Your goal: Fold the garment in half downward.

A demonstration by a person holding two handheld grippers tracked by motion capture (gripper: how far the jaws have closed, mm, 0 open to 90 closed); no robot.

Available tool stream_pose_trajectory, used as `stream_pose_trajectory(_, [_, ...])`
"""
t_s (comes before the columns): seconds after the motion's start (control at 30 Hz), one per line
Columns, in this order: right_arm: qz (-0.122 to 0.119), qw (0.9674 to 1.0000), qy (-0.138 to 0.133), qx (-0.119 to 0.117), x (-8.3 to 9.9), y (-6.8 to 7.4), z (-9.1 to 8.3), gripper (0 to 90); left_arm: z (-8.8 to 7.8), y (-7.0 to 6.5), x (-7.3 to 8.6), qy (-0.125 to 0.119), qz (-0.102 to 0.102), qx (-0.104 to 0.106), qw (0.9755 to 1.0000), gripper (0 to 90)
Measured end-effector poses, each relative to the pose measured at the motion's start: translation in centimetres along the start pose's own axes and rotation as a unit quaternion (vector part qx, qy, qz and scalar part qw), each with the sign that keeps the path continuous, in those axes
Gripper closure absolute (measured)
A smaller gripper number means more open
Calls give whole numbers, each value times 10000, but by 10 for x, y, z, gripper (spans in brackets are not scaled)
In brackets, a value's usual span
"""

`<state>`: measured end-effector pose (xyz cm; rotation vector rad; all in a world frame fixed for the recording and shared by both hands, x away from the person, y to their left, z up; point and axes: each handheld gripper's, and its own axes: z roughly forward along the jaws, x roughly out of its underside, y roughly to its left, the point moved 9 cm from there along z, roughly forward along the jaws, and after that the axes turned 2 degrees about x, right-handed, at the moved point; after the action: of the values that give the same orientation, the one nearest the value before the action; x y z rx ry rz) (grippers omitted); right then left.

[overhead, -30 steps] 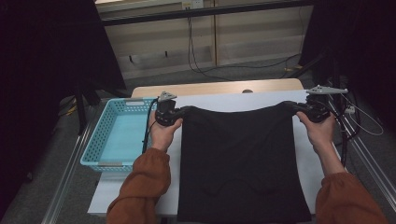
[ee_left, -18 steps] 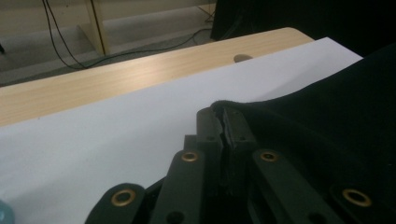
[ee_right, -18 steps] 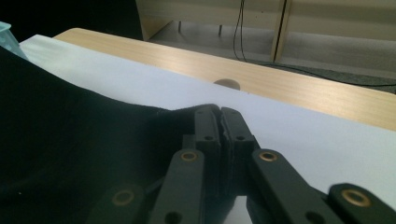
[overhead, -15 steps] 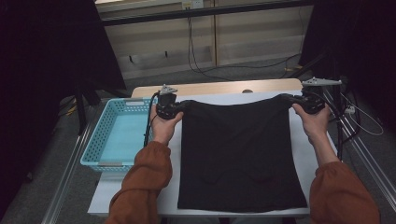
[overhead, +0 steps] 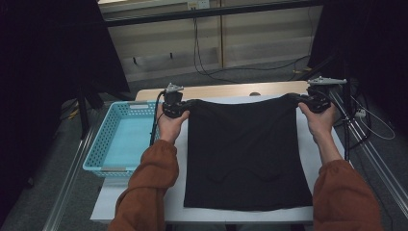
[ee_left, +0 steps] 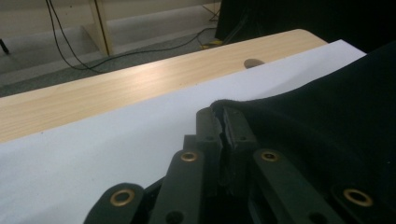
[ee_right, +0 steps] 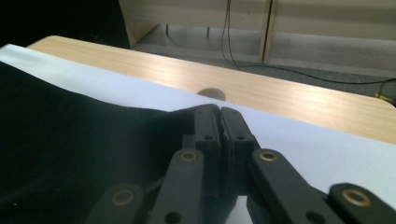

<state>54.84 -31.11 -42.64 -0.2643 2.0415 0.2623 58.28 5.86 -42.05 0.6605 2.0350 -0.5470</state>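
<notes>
A black cloth [overhead: 246,154] is spread flat at the centre of the white worktop [overhead: 144,202]. Its upper left corner is pinched in the left tool [overhead: 174,111], its upper right corner in the right tool [overhead: 315,102]. It appears soft, light and limp; corners suit gripping best.

High view: fixed above person's side, looks forward and down, whole desk [overhead: 144,202] in frame, floor and wall beyond.
Left claw [ee_left: 223,116] view: rides on claw, low over desk, very near, faces far desk edge; cloth [ee_left: 327,121] at its right.
Right claw [ee_right: 220,114] view: same low near angle, cloth at its left.
Shared: far wooden desk strip, white sheet [ee_left: 93,154], round hole [ee_left: 253,62] in wood, cloth top edge.
</notes>
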Motion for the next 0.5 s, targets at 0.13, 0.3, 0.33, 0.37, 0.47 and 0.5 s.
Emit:
stream_pose_trajectory(0.13, [-35,9994,18,337,2,-8,5,756,4,9,5,142,48,-330,9993,719])
stream_pose_trajectory(0.3, [-18,9990,58,448,5,-14,4,712,1,6,6,150,59,-342,9993,634])
stream_pose_trajectory(0.33, [-27,9991,58,427,5,-13,3,698,0,3,6,138,41,-316,9994,608])
stream_pose_trajectory(0.37, [-24,9992,72,394,7,-12,2,689,0,0,6,121,21,-272,9996,597])
stream_pose_trajectory(0.47, [-56,9995,62,297,10,-6,-1,653,-7,-12,6,-14,-8,-141,9999,536])
stream_pose_trajectory(0.5, [-86,9996,54,245,12,-4,-3,651,-9,-17,7,-48,16,-86,9999,526])
